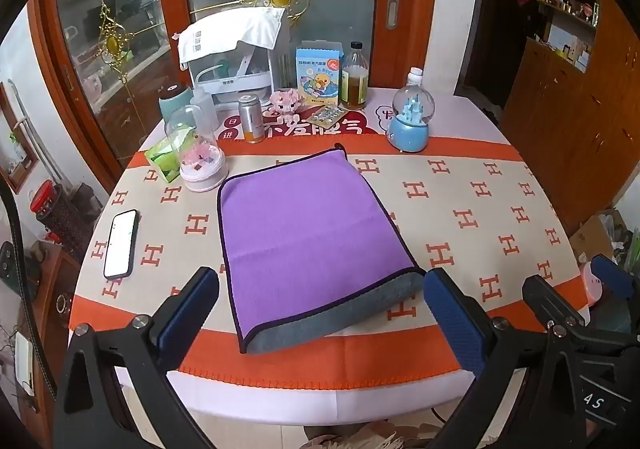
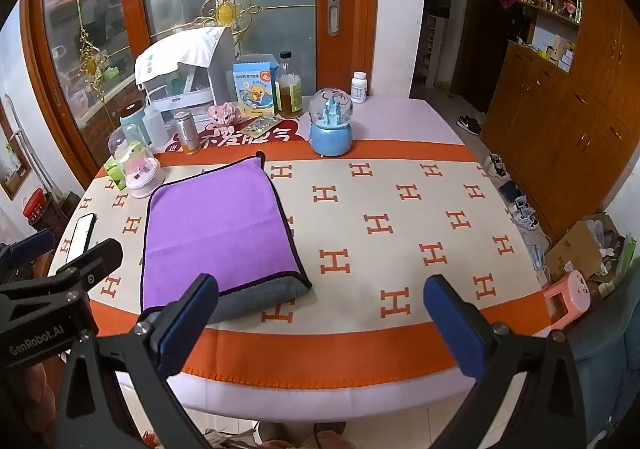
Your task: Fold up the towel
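Both grippers, left (image 1: 320,313) and right (image 2: 320,317), hang wide, holding nothing. The purple-and-grey folded microfibre towel (image 1: 304,233) lies near; pinch both near corners evenly, I judge

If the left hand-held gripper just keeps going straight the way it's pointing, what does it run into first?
Most likely the purple towel: the open left hand-held gripper frames its near, grey folded edge, which lies on the table. Depth is unclear, so its height above the cloth can't be judged.
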{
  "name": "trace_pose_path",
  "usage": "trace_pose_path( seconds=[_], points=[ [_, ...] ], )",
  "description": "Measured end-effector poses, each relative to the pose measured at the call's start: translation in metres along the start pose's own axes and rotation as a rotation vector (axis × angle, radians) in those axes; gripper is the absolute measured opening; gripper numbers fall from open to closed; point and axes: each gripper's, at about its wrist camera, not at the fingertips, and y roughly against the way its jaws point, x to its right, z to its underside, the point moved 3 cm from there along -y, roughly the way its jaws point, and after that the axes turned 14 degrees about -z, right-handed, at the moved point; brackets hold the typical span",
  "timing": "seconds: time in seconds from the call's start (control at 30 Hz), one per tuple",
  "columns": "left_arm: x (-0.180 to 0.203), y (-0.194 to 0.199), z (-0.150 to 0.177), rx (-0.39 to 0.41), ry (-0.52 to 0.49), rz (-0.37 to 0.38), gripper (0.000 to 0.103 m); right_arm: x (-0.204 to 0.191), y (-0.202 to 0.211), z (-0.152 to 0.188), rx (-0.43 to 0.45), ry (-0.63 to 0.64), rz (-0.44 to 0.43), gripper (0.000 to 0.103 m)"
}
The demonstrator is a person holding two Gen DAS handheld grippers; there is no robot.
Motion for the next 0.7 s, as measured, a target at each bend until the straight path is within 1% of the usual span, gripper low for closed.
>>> trace_pose_path(
  seconds=[0.7],
  points=[
    [0.0002,-0.0006,0.0006,-0.008,0.000,-0.001,0.102,-0.0027,-0.0032,-0.0006,-0.011,0.001,0.002,0.103]
  ],
)
